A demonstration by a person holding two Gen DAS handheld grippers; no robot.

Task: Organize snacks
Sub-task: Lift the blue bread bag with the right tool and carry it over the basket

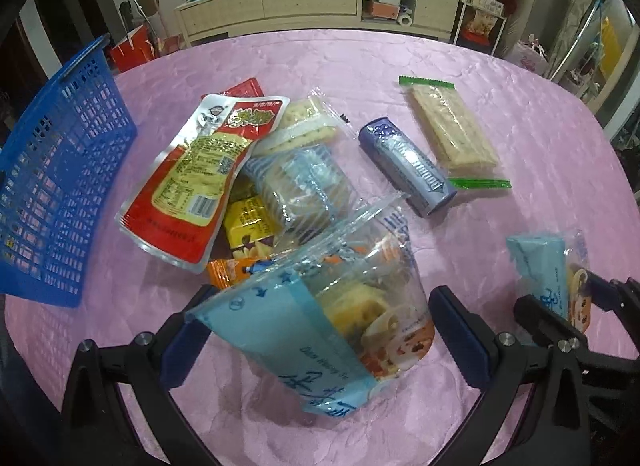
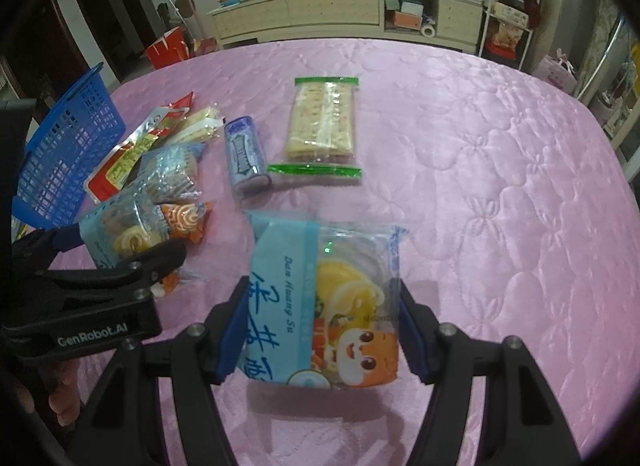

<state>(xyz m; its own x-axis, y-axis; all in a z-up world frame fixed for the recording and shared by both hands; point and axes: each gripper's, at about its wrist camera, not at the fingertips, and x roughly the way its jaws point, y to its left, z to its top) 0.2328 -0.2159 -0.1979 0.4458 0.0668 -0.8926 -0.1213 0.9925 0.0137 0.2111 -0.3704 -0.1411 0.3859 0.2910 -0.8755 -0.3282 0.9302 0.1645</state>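
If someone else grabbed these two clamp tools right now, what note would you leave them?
Left gripper: shut on a blue egg-yolk pastry pack.
Right gripper: shut on a second blue pastry pack.
Blue basket sits at the table's left; no snacks visible in it.
Done: two packs gripped.
Left: basket those, then the red pouch, purple roll, green-edged crackers and the rest of the pile.

A pink quilted cloth [image 2: 480,185] with a flower pattern covered the bench, the lattice basket [image 1: 60,185] was blue, the cracker pack [image 2: 322,121] had green ends, and the tube [image 2: 246,157] was purple-blue.
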